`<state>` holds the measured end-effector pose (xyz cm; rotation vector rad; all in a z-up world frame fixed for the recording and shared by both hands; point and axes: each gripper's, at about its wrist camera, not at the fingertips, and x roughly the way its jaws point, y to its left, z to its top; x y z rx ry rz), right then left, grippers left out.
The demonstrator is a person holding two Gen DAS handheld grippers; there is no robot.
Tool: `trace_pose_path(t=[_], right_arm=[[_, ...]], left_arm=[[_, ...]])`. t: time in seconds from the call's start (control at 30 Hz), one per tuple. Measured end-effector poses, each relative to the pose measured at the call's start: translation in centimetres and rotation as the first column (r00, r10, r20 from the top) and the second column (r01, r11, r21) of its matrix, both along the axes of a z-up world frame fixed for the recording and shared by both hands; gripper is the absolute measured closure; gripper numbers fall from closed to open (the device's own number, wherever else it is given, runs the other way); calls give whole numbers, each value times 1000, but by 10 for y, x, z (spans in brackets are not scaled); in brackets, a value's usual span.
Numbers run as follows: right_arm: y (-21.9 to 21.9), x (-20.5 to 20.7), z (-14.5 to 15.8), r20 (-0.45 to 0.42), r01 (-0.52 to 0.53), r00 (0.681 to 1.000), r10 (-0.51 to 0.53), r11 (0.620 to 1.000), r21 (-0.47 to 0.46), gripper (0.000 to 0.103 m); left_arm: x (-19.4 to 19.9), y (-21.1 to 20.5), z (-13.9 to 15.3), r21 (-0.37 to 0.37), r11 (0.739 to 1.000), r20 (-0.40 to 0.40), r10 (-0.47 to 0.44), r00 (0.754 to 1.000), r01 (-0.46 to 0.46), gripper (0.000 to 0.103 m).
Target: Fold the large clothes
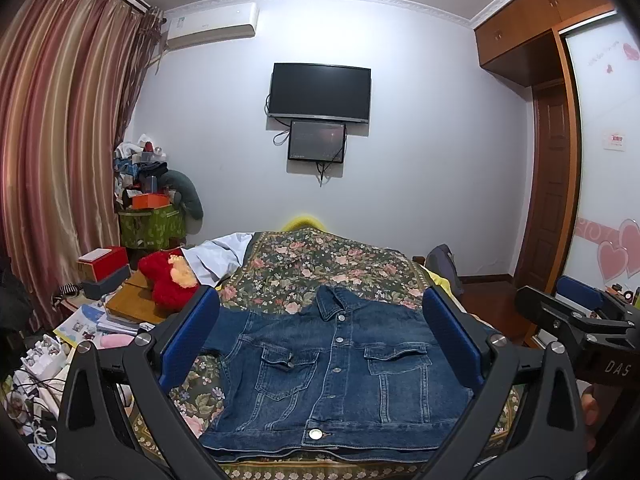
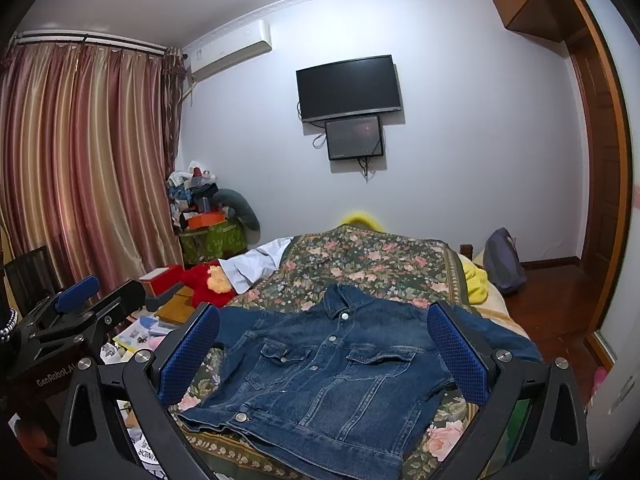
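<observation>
Lying face up on the flowered bedspread point(image 1: 320, 264), the denim jacket point(image 1: 332, 368) is buttoned, its collar toward the far wall and its hem at the near edge of the bed. One sleeve reaches out to the left; in the right wrist view the other runs off to the right, past the blue pad. Both tools hover above it, touching nothing: the left gripper point(image 1: 320, 336) has its fingers spread wide, and the right gripper point(image 2: 324, 344) is just as wide open. Denim like this should be heavy and fairly stiff, not slippery, so it ought to hold a crease but resist a thin pinch. Good holds look like the shoulder seams or the sleeve cuffs, clear of the metal buttons and thick pocket flaps.
</observation>
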<state>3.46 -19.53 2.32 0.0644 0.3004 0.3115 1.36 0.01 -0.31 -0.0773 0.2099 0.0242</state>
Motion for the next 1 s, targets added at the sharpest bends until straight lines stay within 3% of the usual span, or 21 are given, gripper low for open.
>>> trace_pose_path(t=[0.3,0.57,0.77,1.0], right_arm=[[5,27,-12,-59,-7,998,6,1000,-9,0],[13,75,-36,-177,-10,984,3,999,-38,0],[20,134,-58,-271,-30,963,10,997,-72,0],[29,206,-61,-318,-56,948,20,993,-107,0]], left_arm=[[24,13,-14,-31,999,-53,14,999,-15,1],[69,45,-42,-39,993,-152,103,983,-110,1],[112,94,-57,-42,972,-215,219,952,-233,1],[181,162,-82,-29,955,-361,265,894,-295,1]])
